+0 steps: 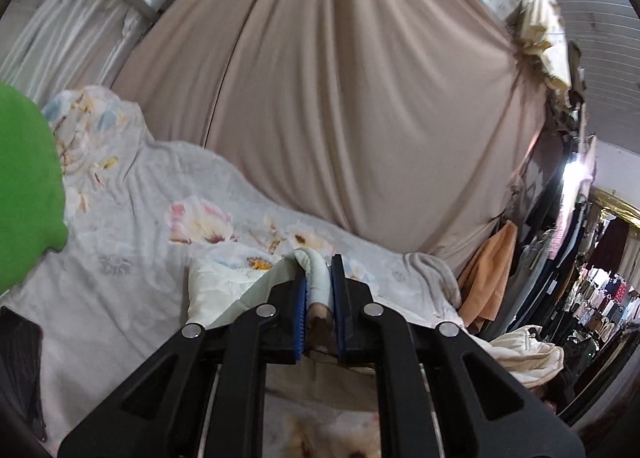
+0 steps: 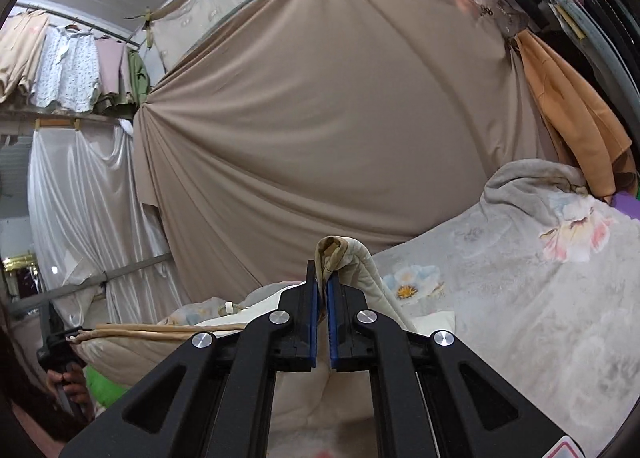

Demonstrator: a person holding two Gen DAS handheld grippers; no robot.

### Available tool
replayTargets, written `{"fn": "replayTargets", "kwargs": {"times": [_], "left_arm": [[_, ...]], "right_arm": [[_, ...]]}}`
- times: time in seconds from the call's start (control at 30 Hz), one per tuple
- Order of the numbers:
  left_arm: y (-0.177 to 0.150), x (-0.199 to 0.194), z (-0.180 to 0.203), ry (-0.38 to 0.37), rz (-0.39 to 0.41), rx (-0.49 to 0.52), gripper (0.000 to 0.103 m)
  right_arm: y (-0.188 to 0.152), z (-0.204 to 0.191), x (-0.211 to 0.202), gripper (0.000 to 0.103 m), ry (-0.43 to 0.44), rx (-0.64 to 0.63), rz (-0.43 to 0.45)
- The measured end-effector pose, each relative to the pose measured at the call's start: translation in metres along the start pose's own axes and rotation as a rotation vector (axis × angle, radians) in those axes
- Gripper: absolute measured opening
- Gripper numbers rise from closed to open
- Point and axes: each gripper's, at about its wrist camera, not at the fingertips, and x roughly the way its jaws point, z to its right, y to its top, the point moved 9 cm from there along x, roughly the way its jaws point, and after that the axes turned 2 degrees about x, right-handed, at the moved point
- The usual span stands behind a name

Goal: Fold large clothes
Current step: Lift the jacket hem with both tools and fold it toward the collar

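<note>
From the left wrist, the left gripper [image 1: 319, 285] has its blue-padded jaws nearly together, clamped on a bunched fold of a pale cream quilted garment [image 1: 224, 290]. The cloth pokes up past the fingertips and hangs away to the left, above a floral blanket [image 1: 160, 234] spread over the bed. A taupe curtain [image 1: 340, 98] fills the background, and a green cushion [image 1: 28, 186] sits at the left edge.

From the right wrist, the right gripper [image 2: 322, 282] is pinched almost shut on the garment's tan-trimmed edge [image 2: 340, 254]. That edge stretches leftward, roughly level, to the other gripper [image 2: 56, 342] held in a hand [image 2: 72, 382]; the rest sags below
</note>
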Motion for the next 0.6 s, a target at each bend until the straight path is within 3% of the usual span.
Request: {"fn": "replayTargets", "kwargs": {"times": [0.2, 0.33, 0.5, 0.6], "left_arm": [[-0.007, 0.109, -0.044, 0.144, -0.153, -0.013, 0.010], [-0.021, 0.184, -0.073, 0.289, -0.245, 0.027, 0.011], [-0.049, 0.251, -0.111, 0.406, -0.357, 0.045, 0.011], [-0.065, 0.271, -0.126, 0.453, -0.397, 0.059, 0.012]], "right_arm": [[-0.026, 0.052, 0.106, 0.004, -0.107, 0.087, -0.162], [-0.043, 0.082, 0.166, 0.004, -0.179, 0.099, -0.253], [-0.075, 0.118, 0.227, 0.004, -0.278, 0.105, -0.367], [-0.100, 0.140, 0.253, 0.004, -0.337, 0.103, -0.435]]}}
